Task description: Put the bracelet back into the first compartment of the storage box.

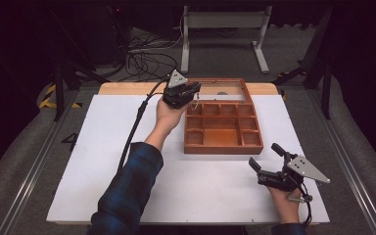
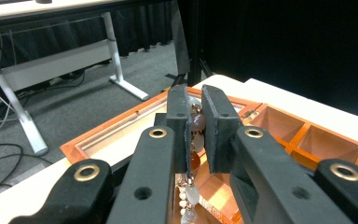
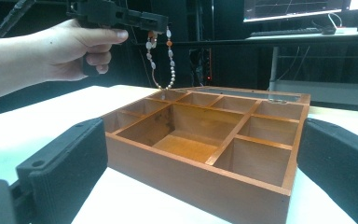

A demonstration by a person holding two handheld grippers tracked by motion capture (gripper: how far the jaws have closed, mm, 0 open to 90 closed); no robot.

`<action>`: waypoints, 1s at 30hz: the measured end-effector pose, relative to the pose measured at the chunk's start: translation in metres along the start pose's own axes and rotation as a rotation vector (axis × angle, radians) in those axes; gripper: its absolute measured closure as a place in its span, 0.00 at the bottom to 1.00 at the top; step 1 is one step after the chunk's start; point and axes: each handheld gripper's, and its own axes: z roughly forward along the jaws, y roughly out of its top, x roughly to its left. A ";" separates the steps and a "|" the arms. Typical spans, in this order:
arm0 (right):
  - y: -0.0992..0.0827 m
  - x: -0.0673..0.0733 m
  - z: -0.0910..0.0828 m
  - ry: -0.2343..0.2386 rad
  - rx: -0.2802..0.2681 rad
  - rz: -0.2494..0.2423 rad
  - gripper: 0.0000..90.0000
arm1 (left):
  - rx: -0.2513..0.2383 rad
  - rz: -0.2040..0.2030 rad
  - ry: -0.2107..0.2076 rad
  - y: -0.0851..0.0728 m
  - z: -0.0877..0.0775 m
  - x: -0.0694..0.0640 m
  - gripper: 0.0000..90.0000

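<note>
Box: wooden compartment tray (image 1: 223,147) with hinged lid laid open behind, on white table (image 1: 103,161).
Necklace: beaded strand (image 3: 161,56) dangling above the tray's far-left compartments.
Left gripper (image 1: 192,93): fingers (image 2: 179,116) pinched on the strand.
Right gripper (image 1: 267,159): fingers wide apart, near the tray's front-right corner.

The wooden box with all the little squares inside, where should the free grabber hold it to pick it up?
Probably the near side wall of the orange-brown wooden compartment box. It sits flat, its thin upright rim facing the open right gripper, so one jaw could slip inside and one outside, coming from the person's side. The left gripper dangles a beaded necklace over the far corner.
</note>
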 end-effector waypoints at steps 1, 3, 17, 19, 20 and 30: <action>0.000 0.000 0.000 -0.001 0.000 -0.001 0.03 | 0.003 0.003 0.001 -0.001 0.000 0.001 0.91; 0.000 0.000 0.000 -0.001 -0.001 0.000 0.03 | 0.011 0.003 0.001 -0.002 0.001 0.001 0.91; 0.000 0.001 0.000 0.003 -0.004 0.002 0.03 | 0.050 0.005 -0.004 -0.008 0.007 0.000 0.91; 0.000 0.000 0.000 0.004 -0.004 0.002 0.03 | 0.060 0.021 0.000 -0.009 0.008 0.001 0.91; 0.000 0.000 0.000 0.004 -0.004 0.002 0.03 | 0.063 0.019 -0.002 -0.010 0.009 0.000 0.91; 0.000 0.000 0.000 0.003 -0.004 -0.001 0.03 | 0.080 0.008 0.001 -0.013 0.011 0.004 0.91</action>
